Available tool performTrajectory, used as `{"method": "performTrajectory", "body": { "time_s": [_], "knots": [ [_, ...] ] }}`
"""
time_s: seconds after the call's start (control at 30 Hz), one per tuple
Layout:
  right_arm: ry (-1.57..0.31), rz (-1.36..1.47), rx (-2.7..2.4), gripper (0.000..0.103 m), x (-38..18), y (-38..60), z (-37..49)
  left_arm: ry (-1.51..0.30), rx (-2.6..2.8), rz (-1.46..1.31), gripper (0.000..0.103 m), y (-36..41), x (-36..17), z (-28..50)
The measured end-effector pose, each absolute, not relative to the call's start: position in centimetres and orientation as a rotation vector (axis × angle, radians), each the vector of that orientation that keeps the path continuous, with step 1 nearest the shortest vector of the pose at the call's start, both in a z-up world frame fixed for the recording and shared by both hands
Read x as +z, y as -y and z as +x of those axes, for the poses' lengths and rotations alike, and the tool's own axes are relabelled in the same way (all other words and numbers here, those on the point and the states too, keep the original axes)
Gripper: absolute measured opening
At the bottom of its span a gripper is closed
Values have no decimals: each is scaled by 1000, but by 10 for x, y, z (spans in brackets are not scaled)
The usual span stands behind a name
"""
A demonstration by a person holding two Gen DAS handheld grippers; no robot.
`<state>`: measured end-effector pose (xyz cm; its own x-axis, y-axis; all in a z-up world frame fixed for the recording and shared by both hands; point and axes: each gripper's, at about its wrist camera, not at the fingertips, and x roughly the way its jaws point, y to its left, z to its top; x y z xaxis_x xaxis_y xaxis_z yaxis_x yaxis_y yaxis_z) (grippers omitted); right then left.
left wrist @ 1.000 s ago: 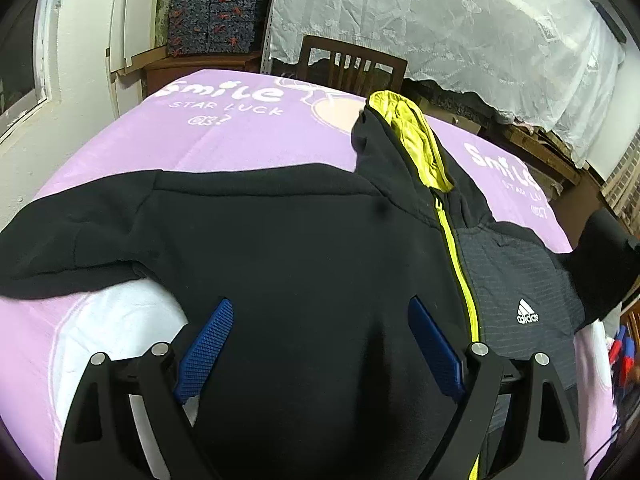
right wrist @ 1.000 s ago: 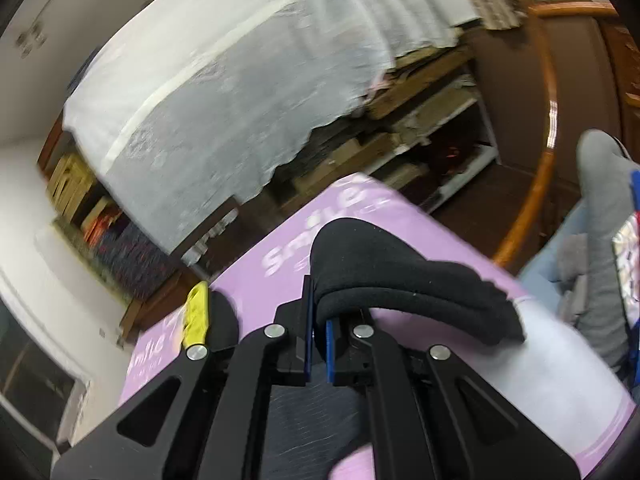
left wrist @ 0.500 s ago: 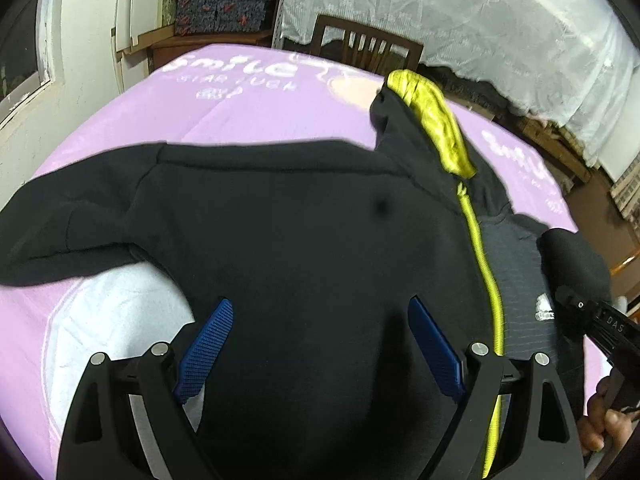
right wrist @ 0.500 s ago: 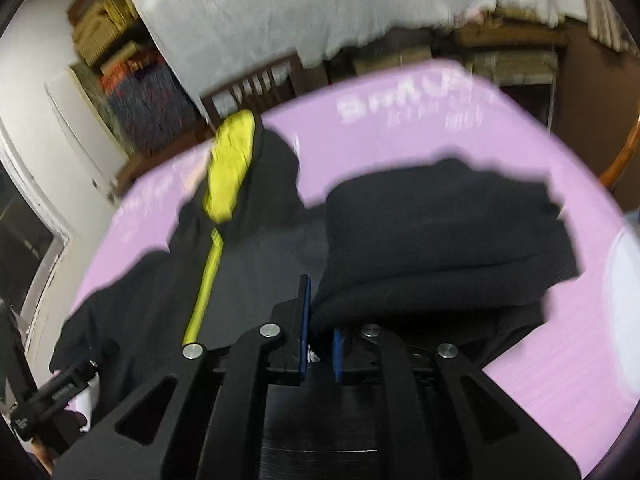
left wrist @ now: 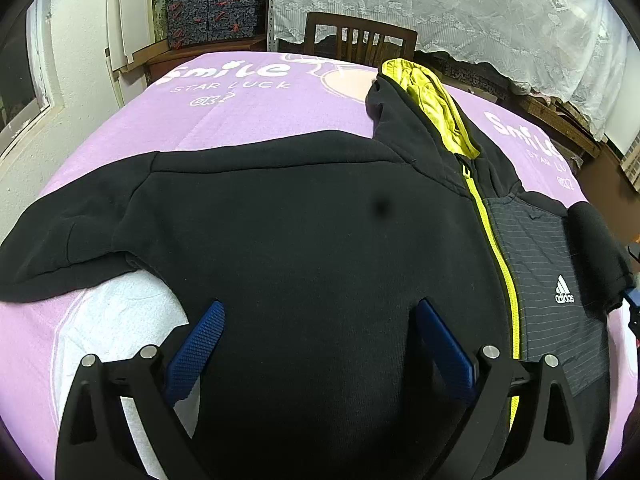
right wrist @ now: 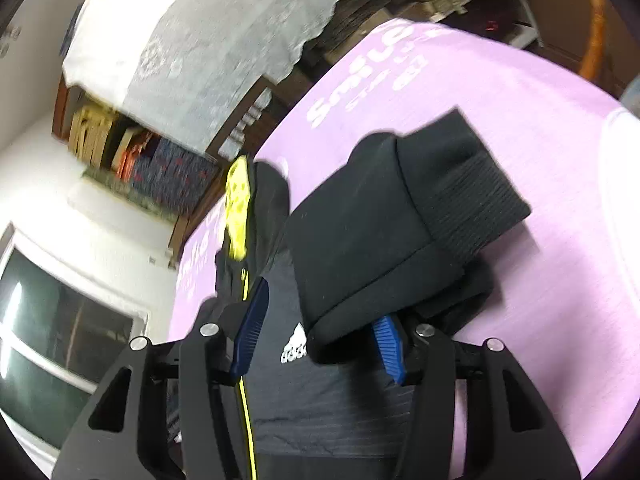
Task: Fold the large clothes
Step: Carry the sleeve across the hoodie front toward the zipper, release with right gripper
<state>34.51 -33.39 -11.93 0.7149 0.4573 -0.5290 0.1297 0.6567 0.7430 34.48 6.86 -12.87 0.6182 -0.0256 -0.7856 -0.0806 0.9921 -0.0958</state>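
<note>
The left tongs [left wrist: 316, 340] stand spread wide and still widening, hovering over the black fleece body of the hooded jacket [left wrist: 320, 240], pinching nothing. The right tongs [right wrist: 320, 324] are opening; the folded sleeve [right wrist: 400, 220], with its ribbed knit cuff, lies between the ridged blue pads [right wrist: 250, 324] and drapes over the right one, no longer squeezed. The jacket lies flat, front up, on the purple printed cover [left wrist: 248, 108] of the desk, with a yellow-green zip, a shiny yellow-green hood lining and a striped grey chest panel.
</note>
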Motion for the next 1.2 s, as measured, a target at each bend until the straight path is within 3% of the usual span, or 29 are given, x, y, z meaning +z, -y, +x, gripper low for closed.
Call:
{"method": "performTrajectory", "body": {
  "time_s": [0.1,0.17,0.2,0.37,0.47,0.57,0.63,0.83,1.07,1.2],
  "knots": [
    [-750,903,139,52,-122,348,345,-903,31,-129,97,-68,-129,345],
    [-745,911,76,28,-124,351,348,-899,31,-151,97,-72,-127,345],
    [-740,887,59,8,-121,349,350,-896,34,-161,97,-73,-127,344],
    [-662,482,89,7,-71,278,361,-888,33,-224,97,-82,-124,344],
    [-778,70,217,28,-70,186,373,-890,33,-202,97,-78,-124,344],
    [-829,-231,290,32,-95,130,359,-888,30,-207,97,-78,-123,343],
    [-828,-236,312,41,-100,131,349,-886,29,-208,97,-78,-123,344],
    [-855,108,363,69,-89,203,344,-887,37,-192,97,-75,-125,343],
    [-899,799,399,69,-118,281,349,-888,37,-184,97,-74,-126,343],
    [-930,855,364,69,-128,276,361,-890,38,-181,97,-73,-126,343]
  ]
}}
